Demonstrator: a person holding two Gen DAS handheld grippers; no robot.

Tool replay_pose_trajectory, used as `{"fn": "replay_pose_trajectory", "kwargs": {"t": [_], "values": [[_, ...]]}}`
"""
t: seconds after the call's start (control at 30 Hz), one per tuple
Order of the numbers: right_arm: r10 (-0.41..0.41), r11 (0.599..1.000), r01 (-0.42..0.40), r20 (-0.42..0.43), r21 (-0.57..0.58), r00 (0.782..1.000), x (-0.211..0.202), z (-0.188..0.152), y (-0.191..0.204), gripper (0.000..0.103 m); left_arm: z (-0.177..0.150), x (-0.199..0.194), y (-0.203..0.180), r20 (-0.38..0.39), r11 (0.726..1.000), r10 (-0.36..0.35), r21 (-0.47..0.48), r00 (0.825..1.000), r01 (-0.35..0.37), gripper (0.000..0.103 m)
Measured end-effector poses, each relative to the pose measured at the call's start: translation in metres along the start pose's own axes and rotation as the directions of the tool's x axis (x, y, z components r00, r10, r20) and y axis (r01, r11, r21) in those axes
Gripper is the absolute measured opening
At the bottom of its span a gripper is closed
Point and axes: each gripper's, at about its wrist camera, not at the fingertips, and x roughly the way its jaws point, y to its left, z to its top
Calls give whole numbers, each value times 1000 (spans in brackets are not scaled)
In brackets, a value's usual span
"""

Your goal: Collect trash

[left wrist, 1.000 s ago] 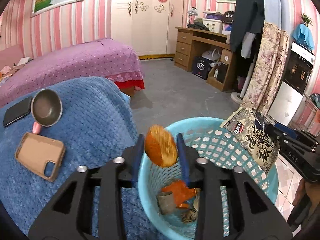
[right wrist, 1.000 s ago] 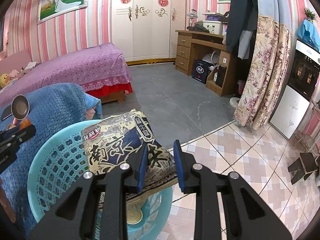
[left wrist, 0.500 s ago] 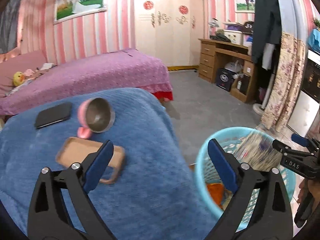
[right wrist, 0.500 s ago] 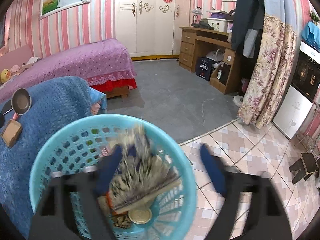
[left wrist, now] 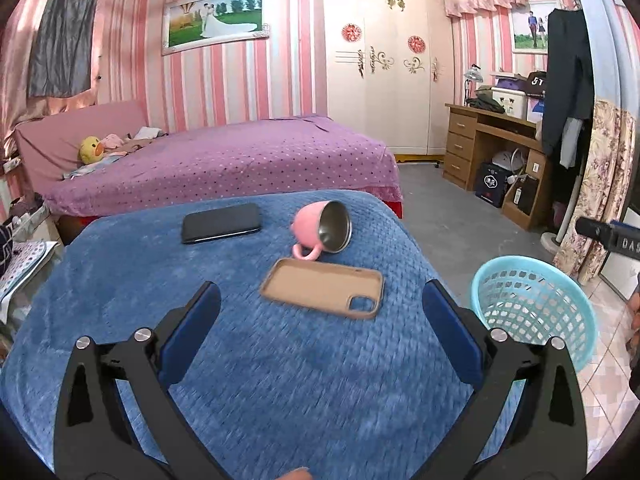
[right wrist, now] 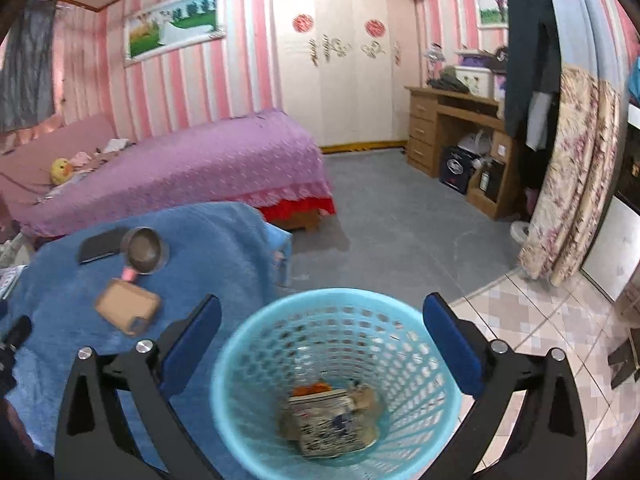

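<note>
Here, left tongs and right tongs opening, both empty, "DAS" on black bar.

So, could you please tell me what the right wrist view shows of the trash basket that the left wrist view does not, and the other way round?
Only the right wrist view looks down into the blue basket, showing a printed snack bag and an orange scrap at the bottom, between the empty, opening jaws of the right gripper.

Only the left wrist view shows the left gripper, jaws also opening and empty, above the blue blanket.

Both show the basket, pink mug, tan phone case and black phone.
</note>
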Motion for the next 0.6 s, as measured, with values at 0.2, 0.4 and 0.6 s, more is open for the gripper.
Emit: {"fn": "replay_pose_trajectory", "kwargs": {"t": [0.2, 0.4, 0.6], "values": [[29, 999, -28, 39, -30, 999, -45, -32, 45, 98, -26, -36, 10, 18, 1000, -29, 6, 999, 29, 97], [41, 998, -38, 53, -49, 998, -69, -76, 73, 98, -48, -48, 14, 27, 1000, -25, 5, 999, 25, 97], [26, 997, -19, 84, -79, 996, -79, -112, 93, 98, -58, -50, 26, 45, 1000, -17, -11, 999, 17, 97]]}}
